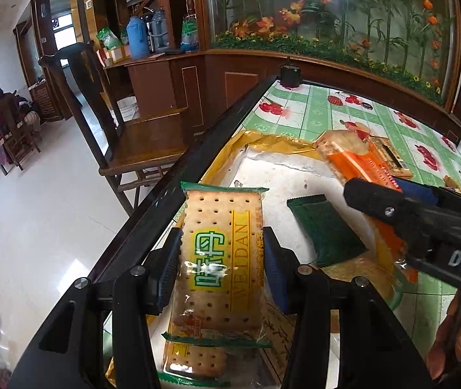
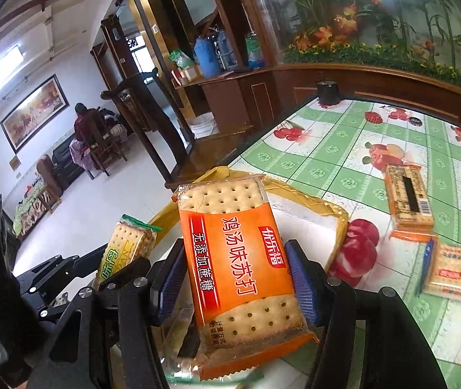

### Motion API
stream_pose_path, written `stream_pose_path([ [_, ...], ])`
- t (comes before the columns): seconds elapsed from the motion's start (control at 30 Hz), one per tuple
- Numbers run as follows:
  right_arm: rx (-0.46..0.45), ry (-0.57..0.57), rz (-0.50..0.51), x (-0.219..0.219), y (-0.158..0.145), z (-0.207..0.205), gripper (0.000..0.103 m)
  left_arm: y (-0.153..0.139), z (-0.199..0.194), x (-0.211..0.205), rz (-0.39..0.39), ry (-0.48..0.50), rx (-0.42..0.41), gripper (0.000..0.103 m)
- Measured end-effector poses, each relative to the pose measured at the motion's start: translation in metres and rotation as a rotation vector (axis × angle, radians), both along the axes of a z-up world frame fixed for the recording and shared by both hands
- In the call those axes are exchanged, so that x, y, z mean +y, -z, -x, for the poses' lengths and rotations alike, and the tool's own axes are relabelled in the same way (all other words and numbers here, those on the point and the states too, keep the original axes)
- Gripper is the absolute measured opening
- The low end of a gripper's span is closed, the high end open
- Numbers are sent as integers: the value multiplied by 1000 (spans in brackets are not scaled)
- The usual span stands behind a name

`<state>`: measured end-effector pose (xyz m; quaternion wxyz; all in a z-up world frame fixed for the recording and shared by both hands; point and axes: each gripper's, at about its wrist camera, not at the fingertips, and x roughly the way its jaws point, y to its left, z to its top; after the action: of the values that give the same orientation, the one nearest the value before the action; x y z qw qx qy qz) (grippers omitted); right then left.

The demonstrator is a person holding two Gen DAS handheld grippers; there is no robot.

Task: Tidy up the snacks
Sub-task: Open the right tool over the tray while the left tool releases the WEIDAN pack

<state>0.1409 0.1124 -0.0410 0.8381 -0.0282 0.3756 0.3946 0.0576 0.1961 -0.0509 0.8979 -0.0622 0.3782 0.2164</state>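
Observation:
My left gripper (image 1: 222,243) is shut on a green and yellow cracker pack (image 1: 217,214), its blue pads pressing both long sides, over the gold-rimmed tray (image 1: 272,141). A second pack of the same kind (image 1: 195,363) lies in the tray below it, and a dark green packet (image 1: 324,230) rests on the tray's white floor. My right gripper (image 2: 234,249) is shut on an orange cracker pack (image 2: 227,201), held above the tray rim (image 2: 340,217). In the left wrist view the right gripper (image 1: 373,186) comes in from the right with that orange pack (image 1: 347,155).
Loose packs lie on the green flowered tablecloth: an orange one face down (image 2: 408,201) and a beige one (image 2: 457,272). A wooden chair (image 1: 139,149) stands by the table's black left edge. A black cup (image 1: 289,76) sits at the far edge. A hand (image 1: 451,340) holds the right gripper.

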Motion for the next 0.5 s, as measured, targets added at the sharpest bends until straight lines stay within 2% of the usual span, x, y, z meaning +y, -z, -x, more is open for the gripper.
stream_pose_path([
  [0.23,4,-2,45,13,15,-11,61,4,-6,4,-2,0,23,46],
  [0.5,4,-2,63,18,19,-15,59,8,-11,7,4,-4,49,46],
])
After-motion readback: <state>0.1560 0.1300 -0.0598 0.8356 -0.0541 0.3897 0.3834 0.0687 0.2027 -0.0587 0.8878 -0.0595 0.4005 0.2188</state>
